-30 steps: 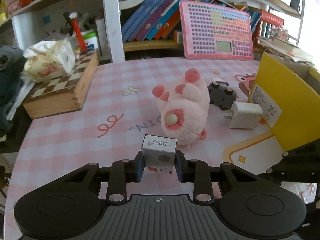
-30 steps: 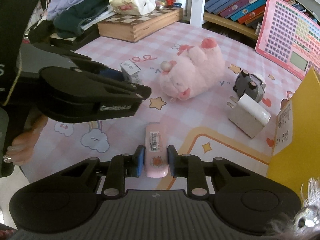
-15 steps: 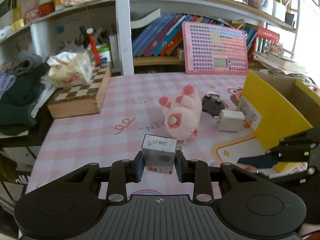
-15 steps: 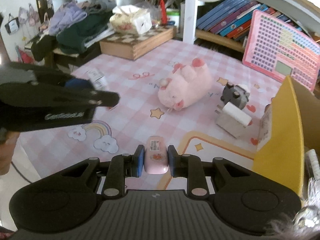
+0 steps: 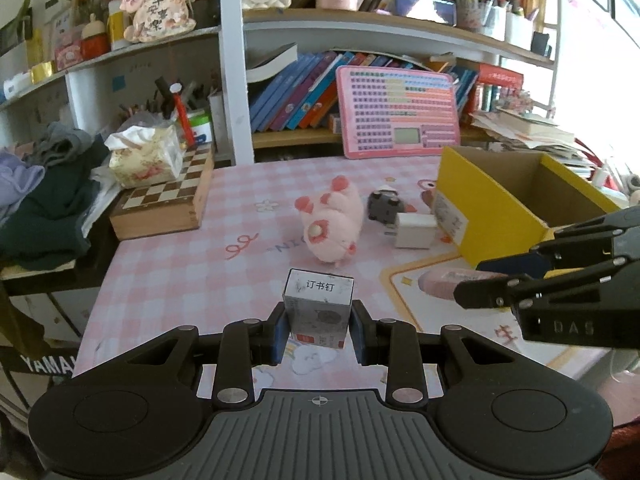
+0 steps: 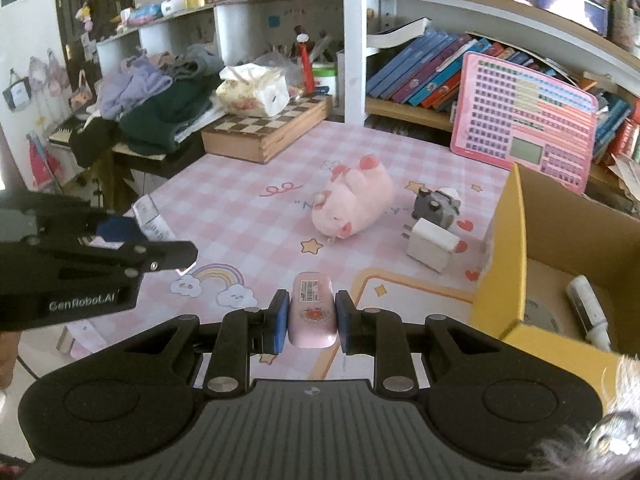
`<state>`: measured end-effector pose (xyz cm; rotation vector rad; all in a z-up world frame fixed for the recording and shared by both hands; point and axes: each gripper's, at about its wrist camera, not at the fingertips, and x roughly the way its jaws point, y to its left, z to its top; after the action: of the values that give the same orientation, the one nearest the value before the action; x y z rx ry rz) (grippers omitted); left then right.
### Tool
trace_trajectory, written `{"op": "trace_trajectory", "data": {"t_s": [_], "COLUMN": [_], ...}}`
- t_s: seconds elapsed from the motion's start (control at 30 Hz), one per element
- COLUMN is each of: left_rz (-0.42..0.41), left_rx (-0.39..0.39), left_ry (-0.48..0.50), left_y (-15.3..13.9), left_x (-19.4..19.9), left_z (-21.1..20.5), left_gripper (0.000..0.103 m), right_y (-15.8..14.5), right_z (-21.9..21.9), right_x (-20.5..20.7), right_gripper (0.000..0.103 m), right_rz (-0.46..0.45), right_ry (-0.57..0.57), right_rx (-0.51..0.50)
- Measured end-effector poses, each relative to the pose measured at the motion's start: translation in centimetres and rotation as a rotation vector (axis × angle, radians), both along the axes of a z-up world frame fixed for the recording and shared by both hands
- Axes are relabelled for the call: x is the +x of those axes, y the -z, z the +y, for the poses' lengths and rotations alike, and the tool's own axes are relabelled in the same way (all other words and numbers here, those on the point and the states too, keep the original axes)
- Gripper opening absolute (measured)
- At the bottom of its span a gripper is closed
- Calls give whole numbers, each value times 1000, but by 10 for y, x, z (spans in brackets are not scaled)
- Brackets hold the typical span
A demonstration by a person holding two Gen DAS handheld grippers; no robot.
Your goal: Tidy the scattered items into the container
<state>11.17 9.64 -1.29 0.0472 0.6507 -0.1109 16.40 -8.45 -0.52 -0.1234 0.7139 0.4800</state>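
My left gripper (image 5: pixel 319 330) is shut on a small grey staple box (image 5: pixel 319 307), held above the pink checked table. My right gripper (image 6: pixel 311 322) is shut on a pink case (image 6: pixel 312 314), also held above the table; the case shows in the left wrist view (image 5: pixel 448 282). The yellow cardboard box (image 5: pixel 492 216) stands at the right; it holds a white tube (image 6: pixel 587 312). On the table lie a pink plush pig (image 5: pixel 332 226), a white charger (image 5: pixel 414 230) and a small dark toy (image 5: pixel 386 205).
A wooden chessboard box (image 5: pixel 168 204) with a tissue pack (image 5: pixel 144 158) sits at the table's left back. A pink keyboard toy (image 5: pixel 398 114) leans on the bookshelf. Clothes (image 6: pixel 160 104) pile on the left. The left gripper (image 6: pixel 92 264) shows in the right wrist view.
Both grippers have risen and pulled back from the table with their items. The yellow box's inside has come into view.
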Motion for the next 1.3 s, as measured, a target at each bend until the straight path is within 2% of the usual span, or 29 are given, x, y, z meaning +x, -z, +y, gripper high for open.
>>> {"op": "trace_trajectory", "data": {"t_s": [0.37,0.7,1.3], "left_rz": [-23,-51,-62], "left_rx": [-20,-31,-37], "left_ry": [86,171,334], "left_y": [-7,-16,-15], "left_x": [-34,-49,-29], "left_z": [-17,-37,-104], "left_gripper": [31,31,31], "right_y": [-13,-19,-16], "right_z": [-29,-55,-127], "right_x": [-49,-75,-89], "right_gripper": [23,23,23], "right_rz": [5,0,22], "right_ry": [119,224,390], "right_rx": [34,42,29]}}
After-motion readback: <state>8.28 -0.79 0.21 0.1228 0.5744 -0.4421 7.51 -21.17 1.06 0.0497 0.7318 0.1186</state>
